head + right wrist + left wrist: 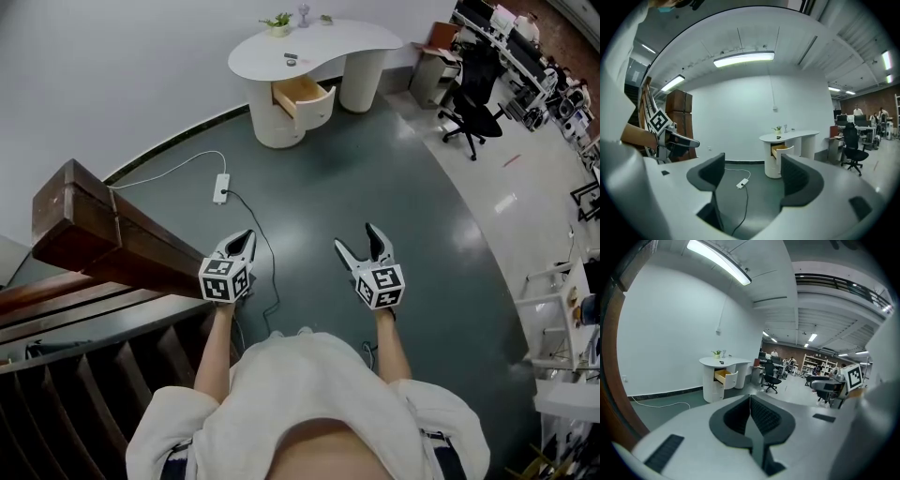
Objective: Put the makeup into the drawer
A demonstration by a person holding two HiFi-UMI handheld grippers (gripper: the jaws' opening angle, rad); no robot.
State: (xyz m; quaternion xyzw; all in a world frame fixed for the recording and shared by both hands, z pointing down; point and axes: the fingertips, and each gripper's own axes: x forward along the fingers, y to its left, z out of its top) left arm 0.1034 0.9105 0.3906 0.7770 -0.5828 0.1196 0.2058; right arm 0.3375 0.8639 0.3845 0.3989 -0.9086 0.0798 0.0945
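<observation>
The makeup [291,60] is a small dark item, too far off to make out in detail, lying on top of the white counter [356,39] near its left end. Behind it on the counter stands a plant [277,21]. Just below the makeup, in the counter's front, the drawer [302,94] is pulled open, showing its pale wood inside. A chair [473,112] stands right of the counter. On the floor between the counter and me lies a power strip [221,188] with its cable trailing. Both my grippers are well away from the counter, held out in front of me. My left gripper [247,236] has its fingers pressed together with nothing in them. My right gripper [356,236] has its fingers spread wide, with only floor showing between them.
</observation>
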